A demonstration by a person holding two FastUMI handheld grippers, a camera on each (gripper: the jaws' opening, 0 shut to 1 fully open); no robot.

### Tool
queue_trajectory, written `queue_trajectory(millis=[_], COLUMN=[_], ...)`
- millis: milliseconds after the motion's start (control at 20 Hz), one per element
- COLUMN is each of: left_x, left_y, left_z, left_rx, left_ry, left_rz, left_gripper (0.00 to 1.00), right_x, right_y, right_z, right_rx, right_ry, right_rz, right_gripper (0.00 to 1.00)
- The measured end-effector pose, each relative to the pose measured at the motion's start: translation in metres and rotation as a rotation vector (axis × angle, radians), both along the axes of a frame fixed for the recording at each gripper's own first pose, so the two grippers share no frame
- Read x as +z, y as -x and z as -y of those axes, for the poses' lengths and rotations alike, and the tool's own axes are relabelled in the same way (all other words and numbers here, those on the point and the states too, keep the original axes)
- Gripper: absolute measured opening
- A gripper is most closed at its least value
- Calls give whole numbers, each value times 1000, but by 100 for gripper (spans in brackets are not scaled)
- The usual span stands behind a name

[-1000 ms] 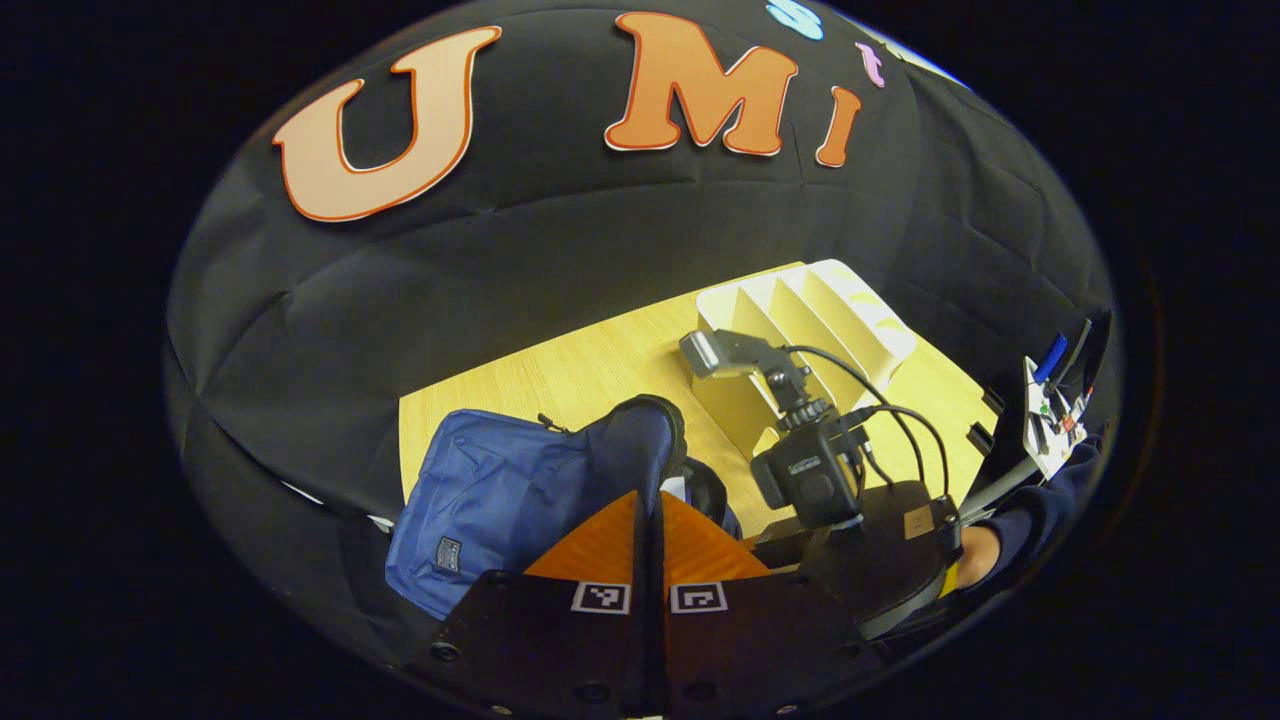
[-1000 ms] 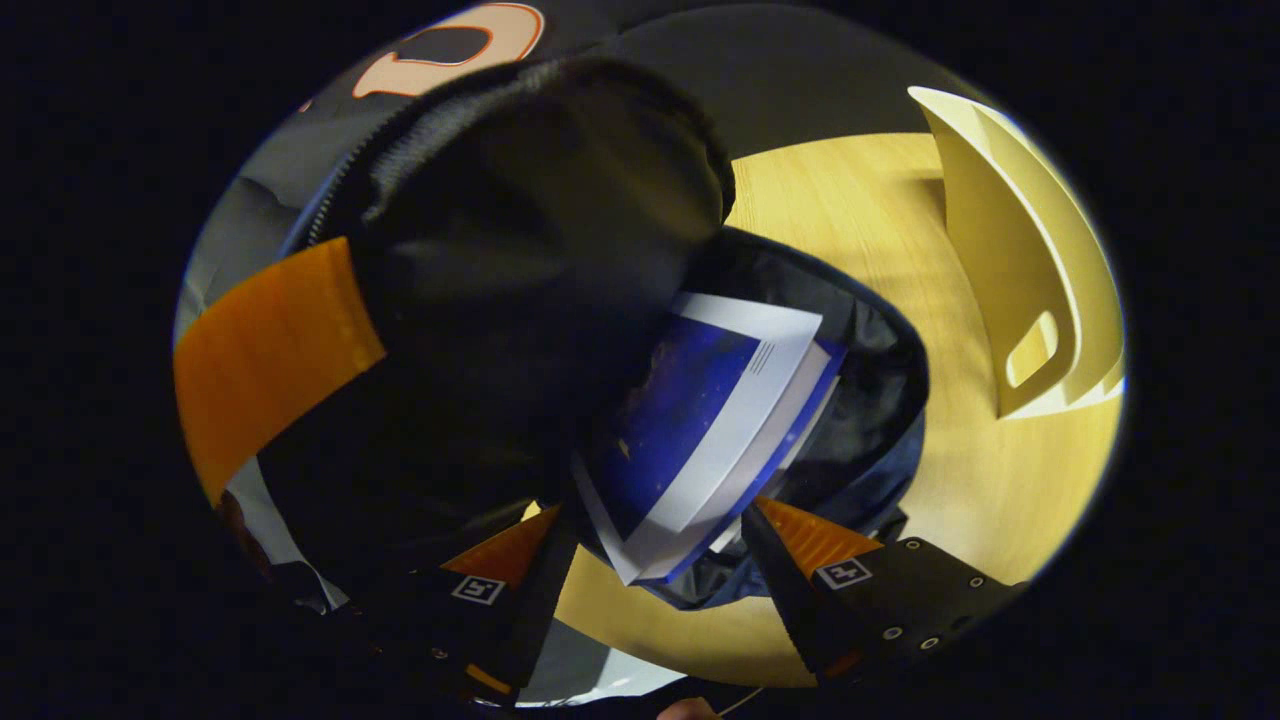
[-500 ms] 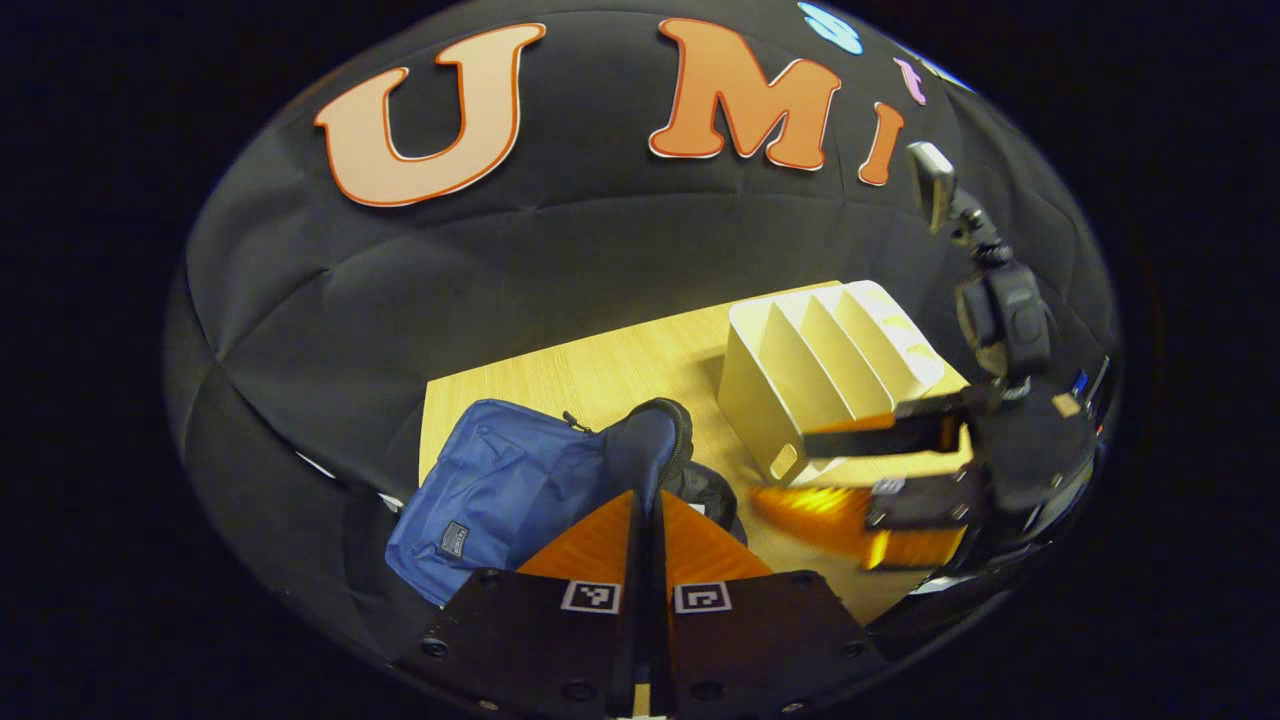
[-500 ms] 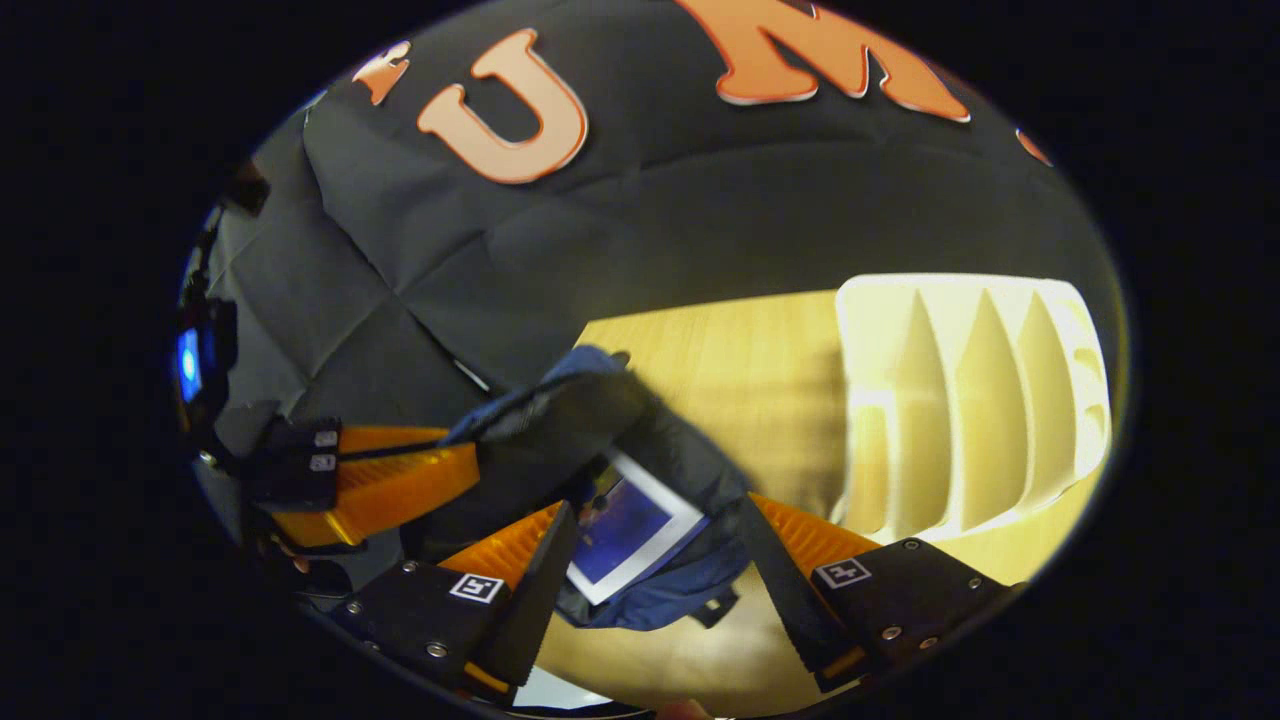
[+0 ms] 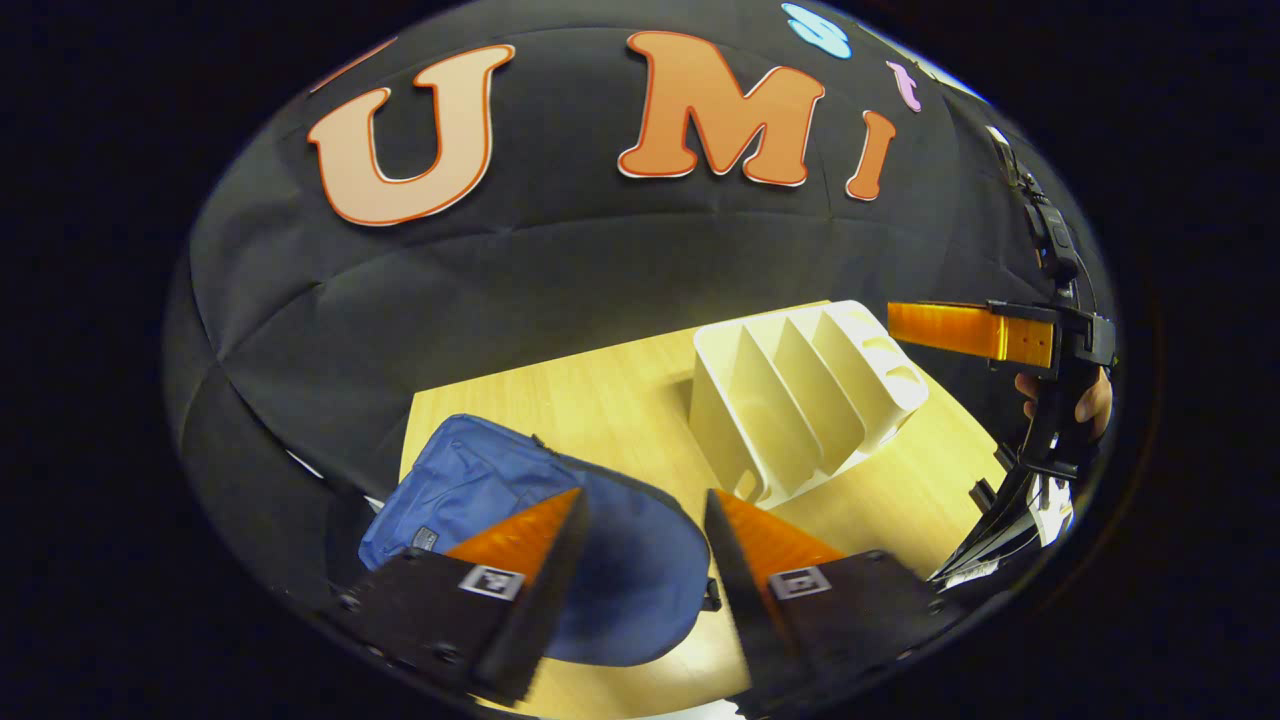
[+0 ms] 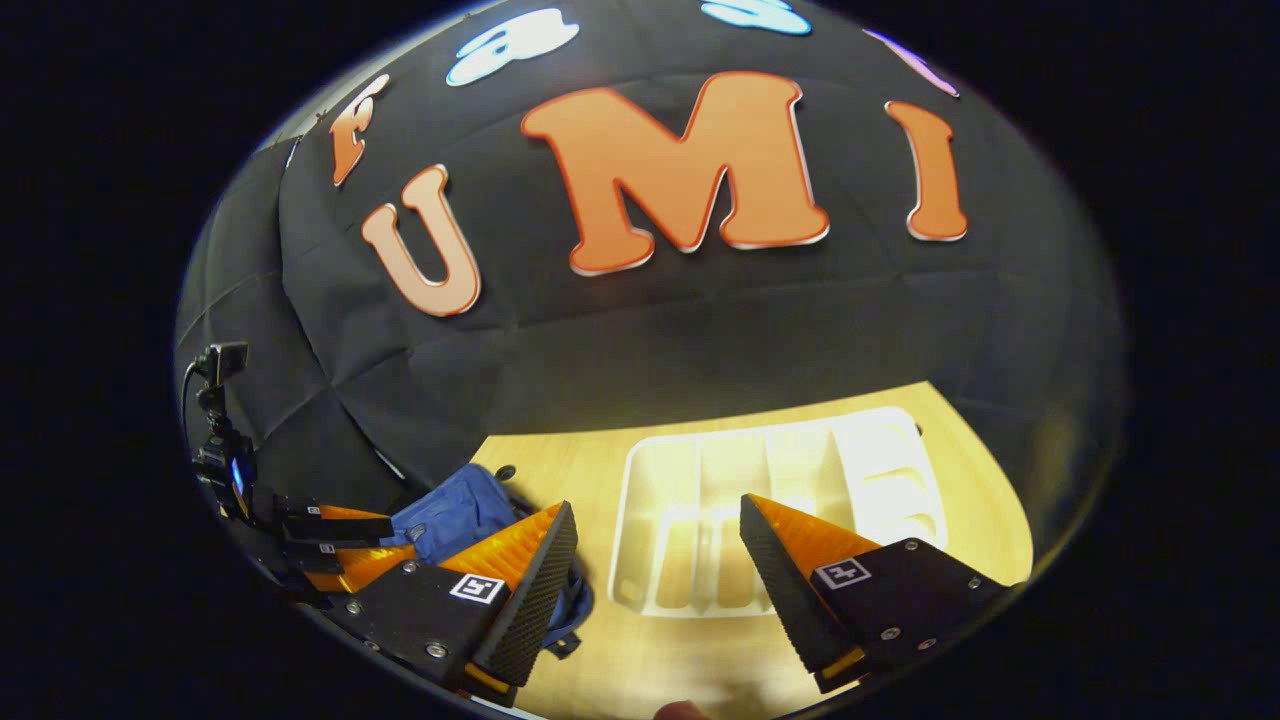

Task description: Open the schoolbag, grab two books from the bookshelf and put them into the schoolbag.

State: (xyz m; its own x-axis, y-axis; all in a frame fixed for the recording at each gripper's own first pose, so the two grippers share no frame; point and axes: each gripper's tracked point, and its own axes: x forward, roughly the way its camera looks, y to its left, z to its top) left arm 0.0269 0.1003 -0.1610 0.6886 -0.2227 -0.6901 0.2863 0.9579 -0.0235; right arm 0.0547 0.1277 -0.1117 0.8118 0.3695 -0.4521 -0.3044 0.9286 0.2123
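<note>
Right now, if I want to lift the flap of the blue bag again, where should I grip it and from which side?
Probably the rounded free edge of the flap, which lies flat over the blue bag on the table. Come from the side toward the white book rack, where that edge faces. The left gripper hangs open just above it and holds nothing.

Both views high, facing wall, sharing bookshelf point(image 5: 800, 395) point(image 6: 780, 510)
</note>
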Motion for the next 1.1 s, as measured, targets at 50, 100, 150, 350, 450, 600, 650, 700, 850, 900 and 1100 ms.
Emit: queue_trajectory(millis=[50, 100, 150, 350, 450, 600, 650, 700, 850, 900, 1100], left_x=[2, 0, 1, 25, 40, 59, 67, 78, 119, 129, 176], left_y=[2, 0, -1, -14, -22, -22, -22, -21, -27, -27, -23], left_z=[7, 17, 26, 50, 62, 79, 88, 94, 112, 114, 116], left_rx=[1, 2, 6, 45, 63, 79, 78, 81, 104, 123, 178], left_ry=[1, 6, 11, -3, -8, -8, -10, -18, -21, -21, 43], left_rz=[6, 14, 27, 141, 226, 340, 380, 420, 555, 587, 728], left_gripper=[84, 99, 100, 99, 99, 99, 99, 98, 100, 98, 100], right_x=[5, 8, 12, 28, 41, 59, 63, 66, 78, 86, 124], right_y=[-1, -2, -2, -2, -3, -3, -2, -1, 7, 9, 18], right_z=[13, 24, 32, 42, 59, 71, 73, 76, 84, 84, 83], right_rx=[-15, -27, -25, -43, -65, -92, -93, -95, -105, -106, -117], right_ry=[18, 40, 53, 44, 49, 64, 65, 74, 82, 77, 78], right_rz=[42, 73, 89, 133, 200, 283, 301, 311, 328, 340, 408], right_gripper=[97, 97, 97, 97, 97, 100, 100, 96, 97, 97, 96])
